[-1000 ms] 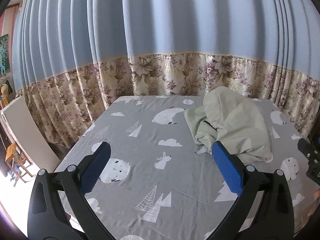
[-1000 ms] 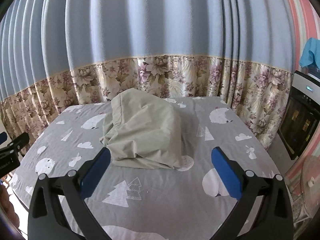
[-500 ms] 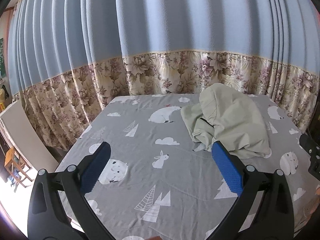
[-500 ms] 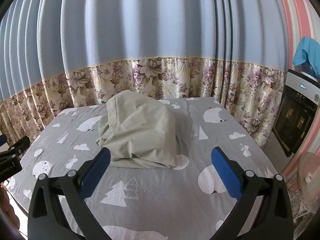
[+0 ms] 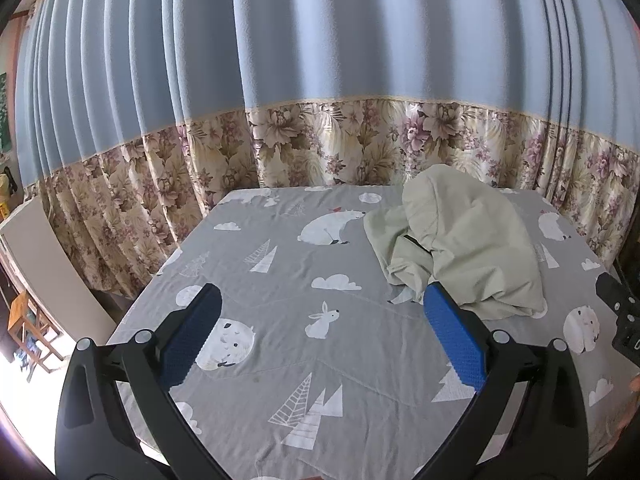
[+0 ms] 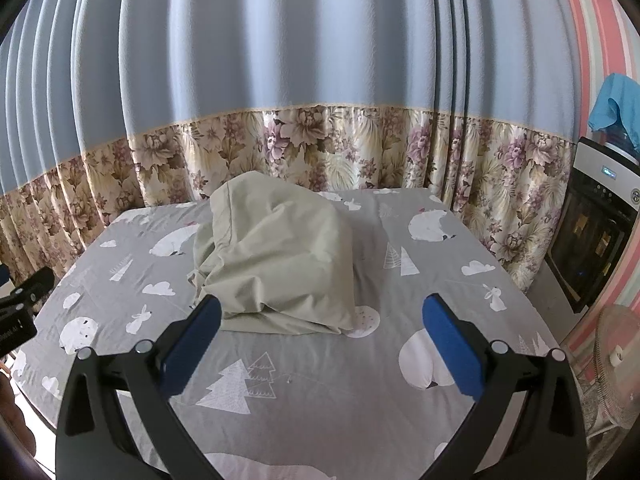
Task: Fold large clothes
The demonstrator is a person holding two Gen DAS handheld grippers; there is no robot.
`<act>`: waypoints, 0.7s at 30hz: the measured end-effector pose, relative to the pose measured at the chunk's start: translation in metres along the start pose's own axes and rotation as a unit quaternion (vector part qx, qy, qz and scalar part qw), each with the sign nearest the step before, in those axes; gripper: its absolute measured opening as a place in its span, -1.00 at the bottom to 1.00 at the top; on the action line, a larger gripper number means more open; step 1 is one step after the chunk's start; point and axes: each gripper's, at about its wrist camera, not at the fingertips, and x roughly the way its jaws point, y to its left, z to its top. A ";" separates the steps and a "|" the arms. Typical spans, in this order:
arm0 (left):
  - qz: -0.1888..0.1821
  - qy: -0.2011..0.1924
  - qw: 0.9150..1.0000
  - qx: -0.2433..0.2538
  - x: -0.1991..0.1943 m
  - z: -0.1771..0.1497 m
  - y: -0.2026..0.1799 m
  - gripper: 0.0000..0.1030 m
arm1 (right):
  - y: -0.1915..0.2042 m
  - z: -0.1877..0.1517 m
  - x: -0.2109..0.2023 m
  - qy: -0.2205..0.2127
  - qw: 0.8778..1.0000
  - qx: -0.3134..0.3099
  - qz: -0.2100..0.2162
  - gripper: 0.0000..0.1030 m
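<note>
Over the last second both views crept slightly forward toward the crumpled garment on the bed; left gripper and right gripper stayed spread and empty, so folding had not begun.

Pale green garment lying unfolded in a rumpled heap on the grey printed bedsheet, toward the far side of the bed. The mound rises at its far end (a stitched hem edge runs along the left flank) and slopes to layered folds at the near edge.
</note>
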 end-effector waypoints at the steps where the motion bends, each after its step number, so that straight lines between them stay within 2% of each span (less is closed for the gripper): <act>1: -0.001 0.000 1.000 0.001 0.000 0.000 0.001 0.94 | 0.000 0.000 0.000 0.000 1.000 0.000 0.000 0.96; 21: 0.002 0.004 1.000 0.001 0.007 -0.003 -0.006 0.94 | 0.001 0.001 0.002 -0.001 1.000 -0.001 -0.002 0.96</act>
